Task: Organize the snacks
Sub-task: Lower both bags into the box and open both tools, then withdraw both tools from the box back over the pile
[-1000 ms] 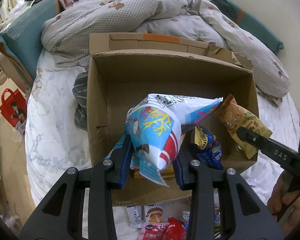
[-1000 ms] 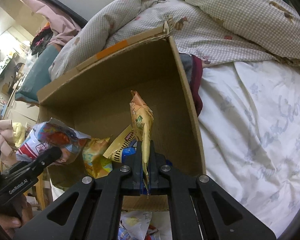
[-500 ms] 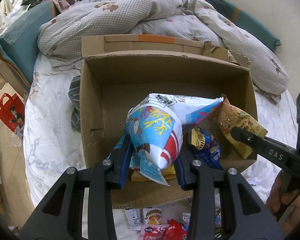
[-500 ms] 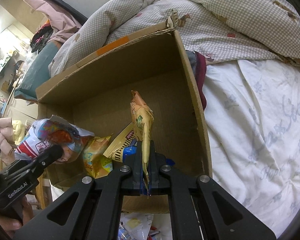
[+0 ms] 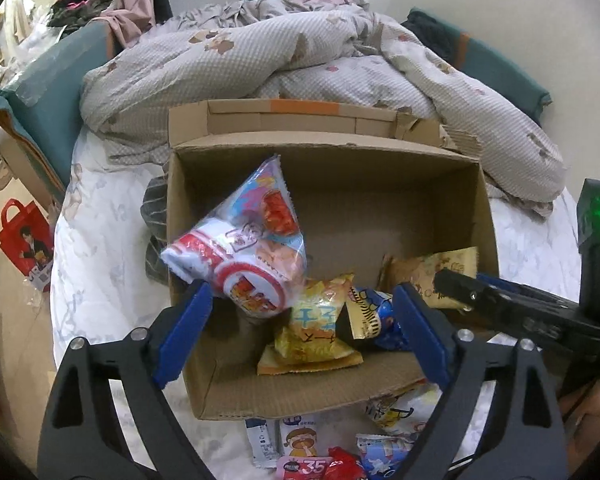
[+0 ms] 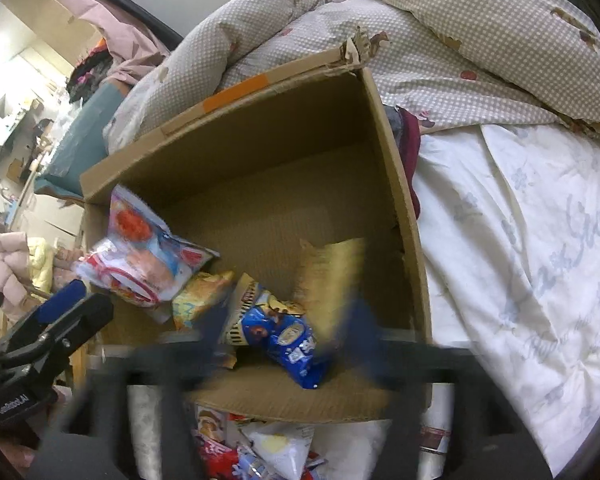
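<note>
An open cardboard box [image 5: 488, 216] [image 6: 396, 184] stands on the bed. My left gripper [image 5: 300, 332] is open over the box's near left part; a big blue, white and red chip bag [image 5: 248, 248] [image 6: 148, 256] tumbles free just past its fingers. My right gripper [image 6: 288, 340] is open and motion-blurred over the near right part; a tan snack bag [image 6: 328, 276] [image 5: 424, 276] drops loose against the right wall. A yellow bag [image 5: 316, 332] and a blue packet [image 6: 284, 336] lie in the box.
Several loose snack packets [image 5: 332, 452] [image 6: 260, 452] lie on the white sheet in front of the box. A rumpled checked duvet [image 5: 260, 60] sits behind the box. A red bag [image 5: 24, 240] is on the floor at left.
Both grippers opened. The chip bag left my left jaws and tipped to the left into the box. The tan bag left my right jaws and fell against the right wall.
</note>
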`<state>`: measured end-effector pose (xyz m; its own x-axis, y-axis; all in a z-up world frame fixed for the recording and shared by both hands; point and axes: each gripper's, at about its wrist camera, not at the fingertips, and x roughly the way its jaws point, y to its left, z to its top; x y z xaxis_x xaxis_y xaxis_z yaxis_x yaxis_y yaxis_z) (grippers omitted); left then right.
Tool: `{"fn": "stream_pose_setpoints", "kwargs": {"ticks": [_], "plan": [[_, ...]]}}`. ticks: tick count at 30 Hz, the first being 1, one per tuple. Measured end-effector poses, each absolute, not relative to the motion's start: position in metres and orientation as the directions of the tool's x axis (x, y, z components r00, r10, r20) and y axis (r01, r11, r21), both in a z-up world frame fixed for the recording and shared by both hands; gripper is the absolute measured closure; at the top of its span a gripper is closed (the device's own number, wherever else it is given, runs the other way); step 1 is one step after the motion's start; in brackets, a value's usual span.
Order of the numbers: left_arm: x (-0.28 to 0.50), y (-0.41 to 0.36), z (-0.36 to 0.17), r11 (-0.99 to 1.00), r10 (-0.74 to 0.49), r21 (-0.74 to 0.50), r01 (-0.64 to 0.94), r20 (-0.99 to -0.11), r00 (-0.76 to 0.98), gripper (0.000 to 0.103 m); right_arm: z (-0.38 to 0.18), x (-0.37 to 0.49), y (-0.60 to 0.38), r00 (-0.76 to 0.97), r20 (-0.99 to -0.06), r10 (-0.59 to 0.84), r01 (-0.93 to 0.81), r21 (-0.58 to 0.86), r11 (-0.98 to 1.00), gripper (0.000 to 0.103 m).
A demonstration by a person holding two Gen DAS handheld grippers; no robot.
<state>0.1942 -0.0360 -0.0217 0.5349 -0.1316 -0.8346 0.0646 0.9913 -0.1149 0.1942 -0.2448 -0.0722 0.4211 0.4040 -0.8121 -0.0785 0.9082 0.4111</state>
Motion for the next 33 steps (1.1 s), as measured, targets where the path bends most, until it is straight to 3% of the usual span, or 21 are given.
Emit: {"fn": "stream_pose_setpoints", "kwargs": {"ticks": [33], "plan": [[0.144,-0.011,0.008,0.995,-0.085,-0.099,0.008,-0.805,0.587,0.013,-0.02,0.131,-0.25,0.529,-0.763,0.371,-0.123,0.364,0.923,0.013]]}}
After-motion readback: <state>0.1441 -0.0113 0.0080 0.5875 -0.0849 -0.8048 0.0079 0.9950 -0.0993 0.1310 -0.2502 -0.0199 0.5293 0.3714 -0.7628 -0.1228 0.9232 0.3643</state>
